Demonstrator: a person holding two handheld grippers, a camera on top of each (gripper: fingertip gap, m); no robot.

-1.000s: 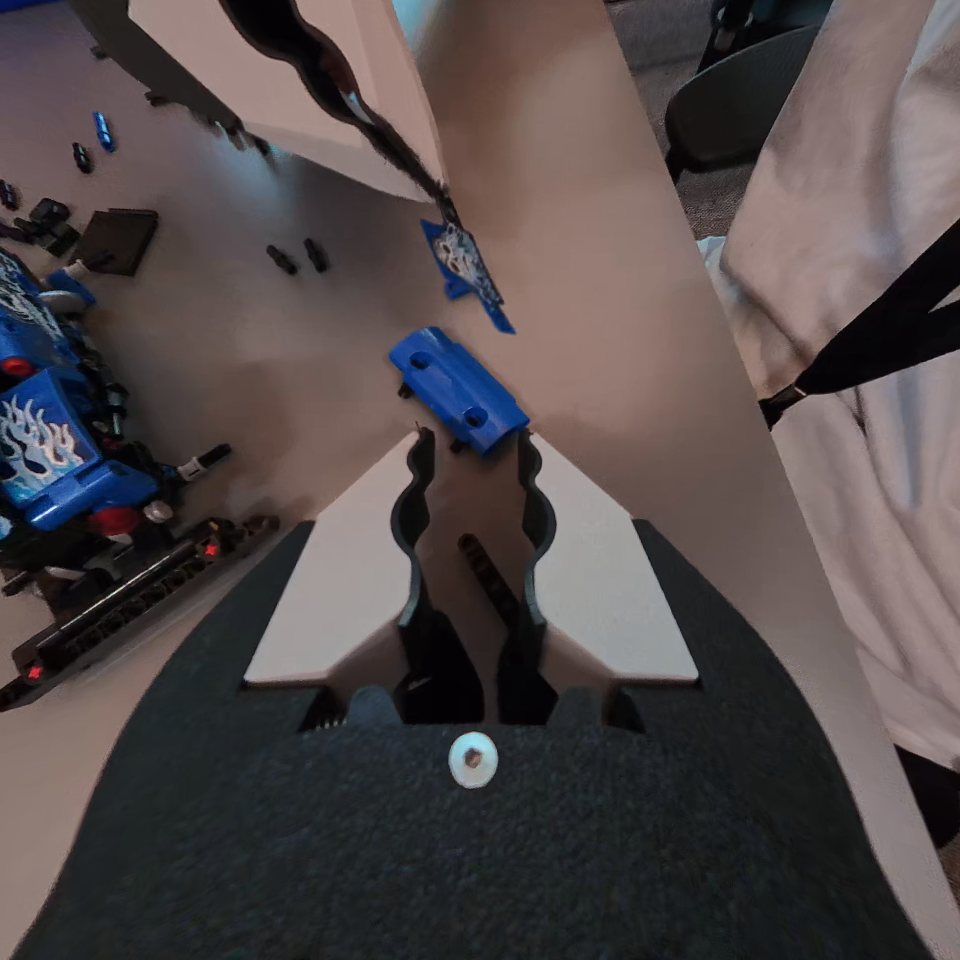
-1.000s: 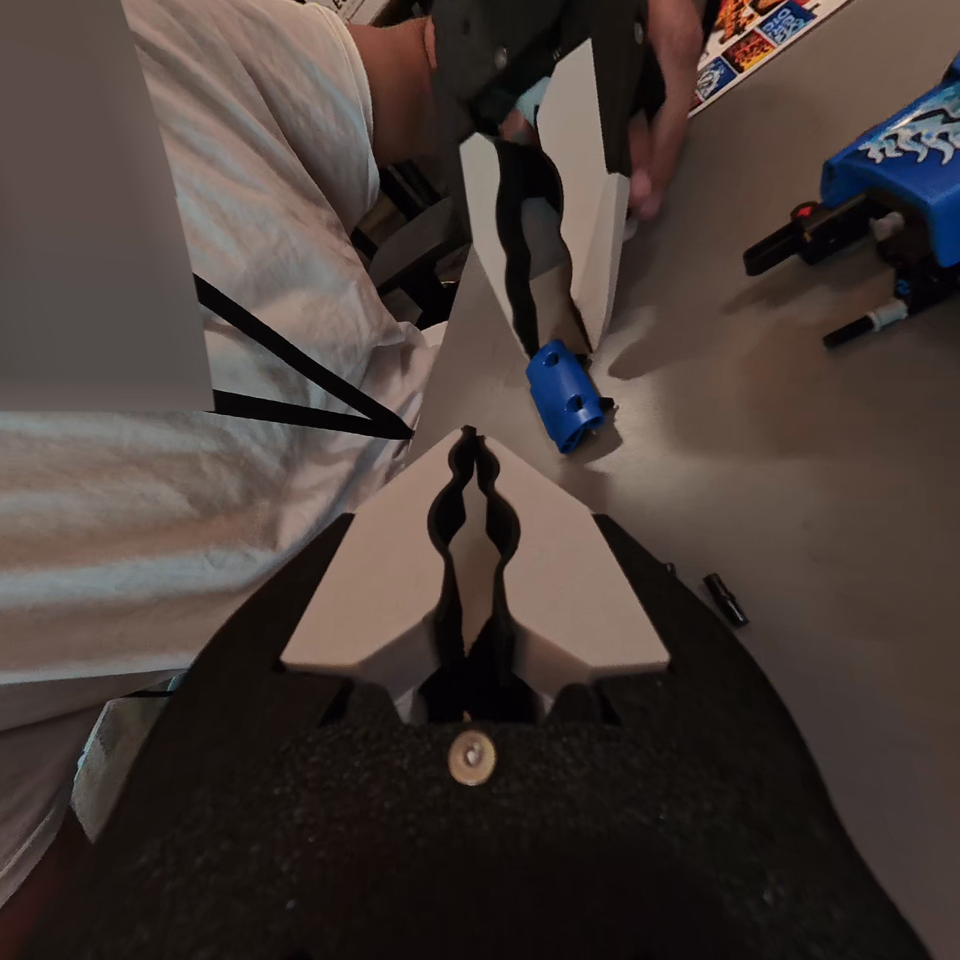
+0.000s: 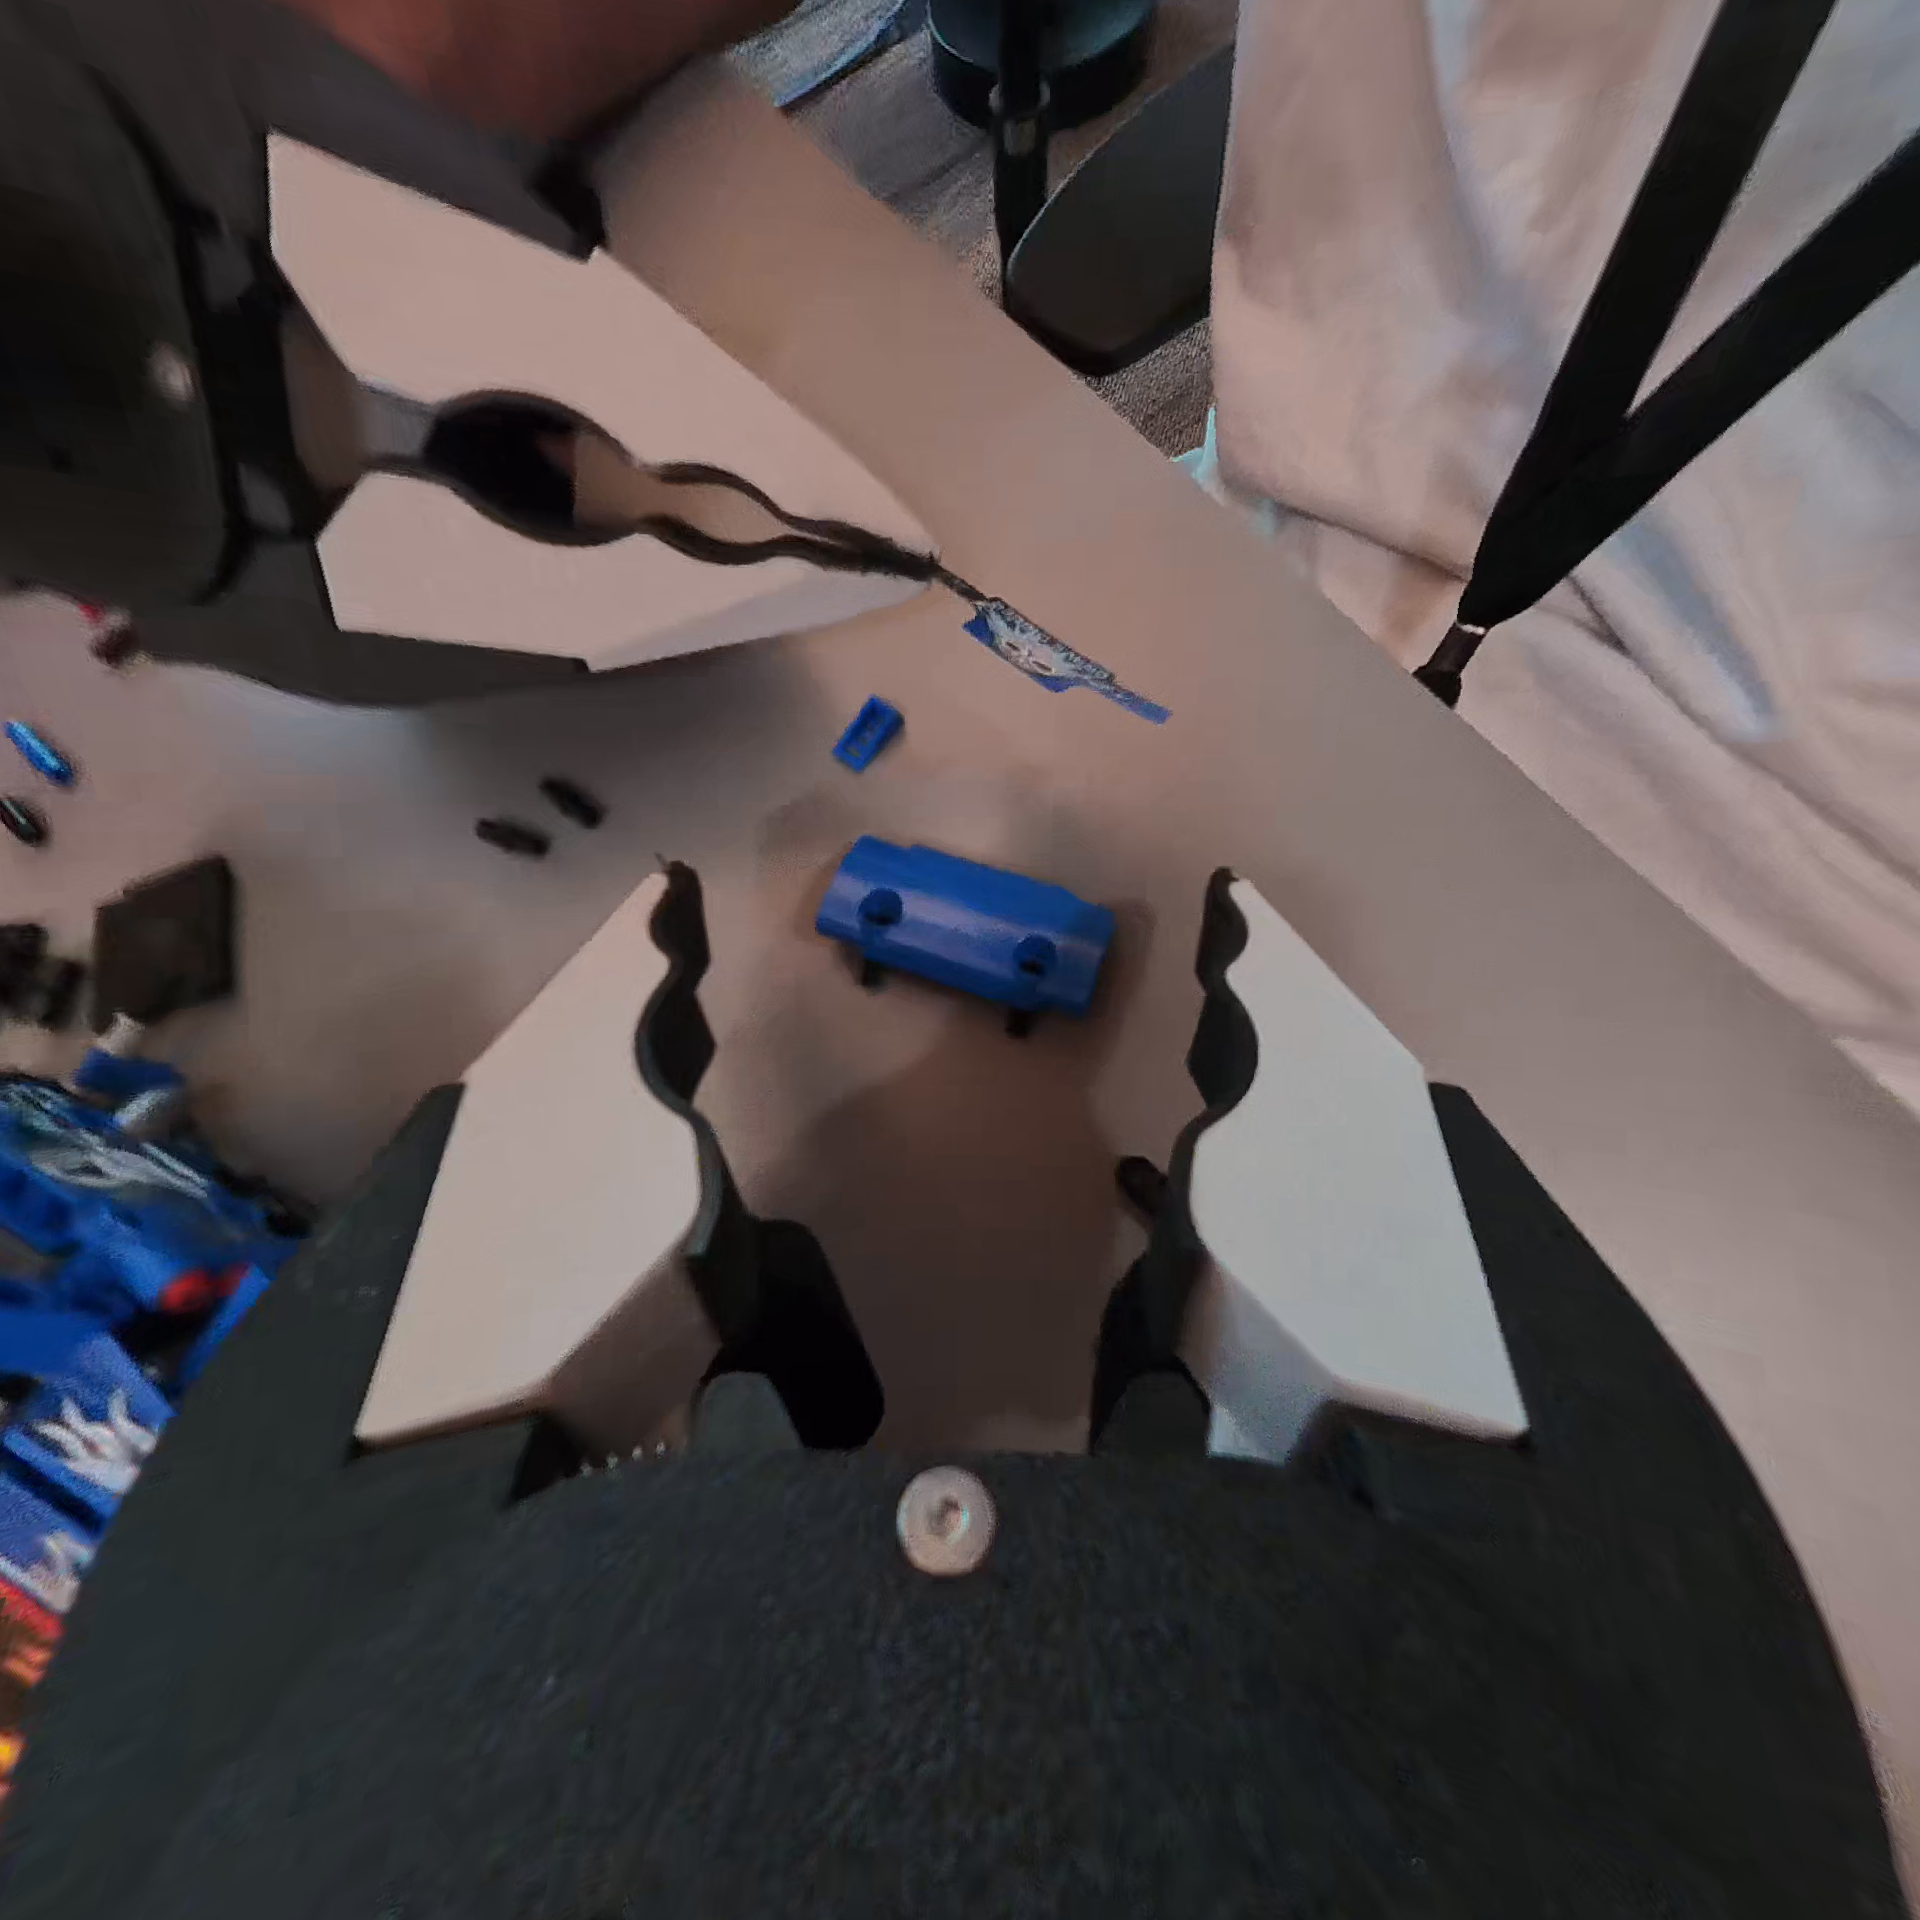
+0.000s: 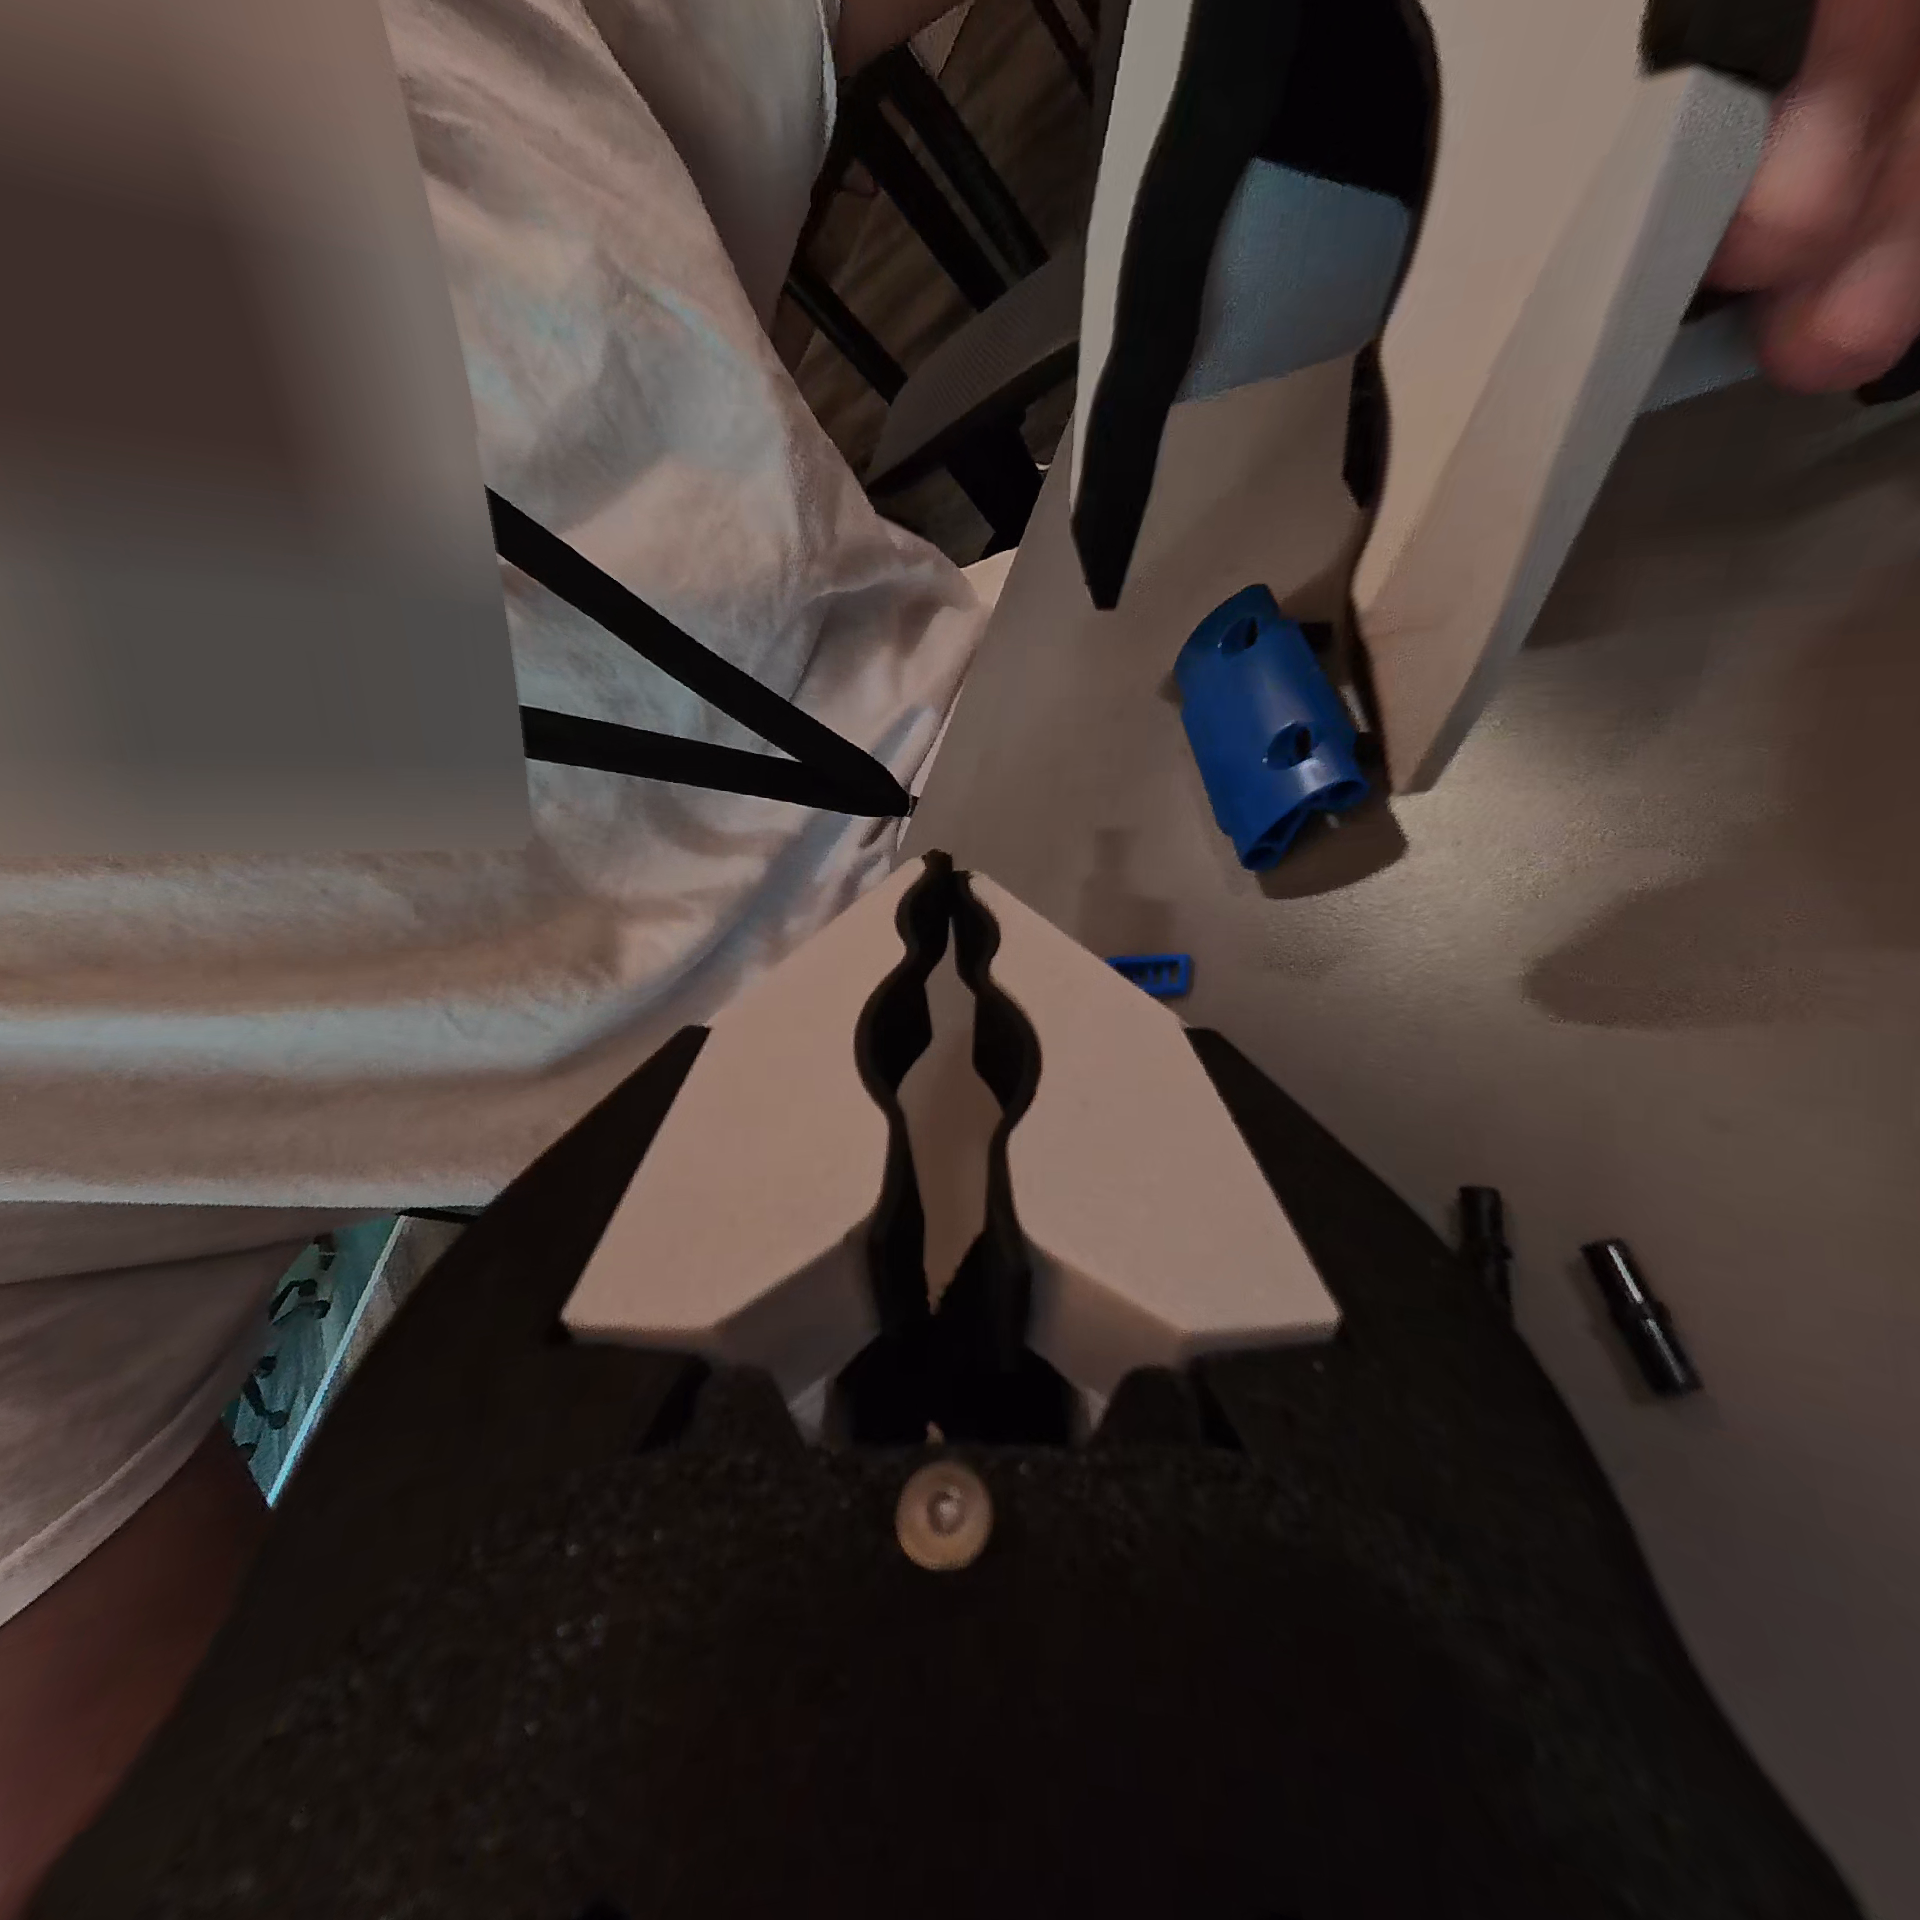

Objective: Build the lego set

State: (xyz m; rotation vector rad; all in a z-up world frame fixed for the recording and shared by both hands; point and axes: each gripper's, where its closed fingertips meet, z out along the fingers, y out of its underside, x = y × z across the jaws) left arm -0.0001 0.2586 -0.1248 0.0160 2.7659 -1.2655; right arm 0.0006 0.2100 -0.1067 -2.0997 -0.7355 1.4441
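Observation:
A blue curved panel piece (image 3: 966,925) with two holes lies on the grey table (image 3: 935,1143). My left gripper (image 3: 948,873) is open wide, one fingertip on each side of the panel. The right wrist view shows the panel (image 4: 1268,727) low between the left gripper's (image 4: 1247,675) fingers. My right gripper (image 4: 940,868) is shut near the table's edge. In the left wrist view it (image 3: 935,566) comes in from the upper left, with a thin blue printed piece (image 3: 1060,665) at its tip. That piece does not show in the right wrist view.
A part-built blue car (image 3: 94,1247) stands at the left. Two black pins (image 3: 540,816), a small blue plate (image 3: 868,732) and a black flat piece (image 3: 166,940) lie nearby. The table edge (image 3: 1351,675) runs diagonally, with a person in a white shirt (image 3: 1558,312) and a chair (image 3: 1112,260) beyond. The left gripper's tips are roughly 6 cm from the right gripper's. My right gripper's tips are some 4 cm from the small blue plate (image 3: 868,732).
My left gripper has opened wider and moved forward, so the blue panel now lies between its fingertips. My right gripper has shifted, still shut with the printed piece, uncovering a small blue plate.

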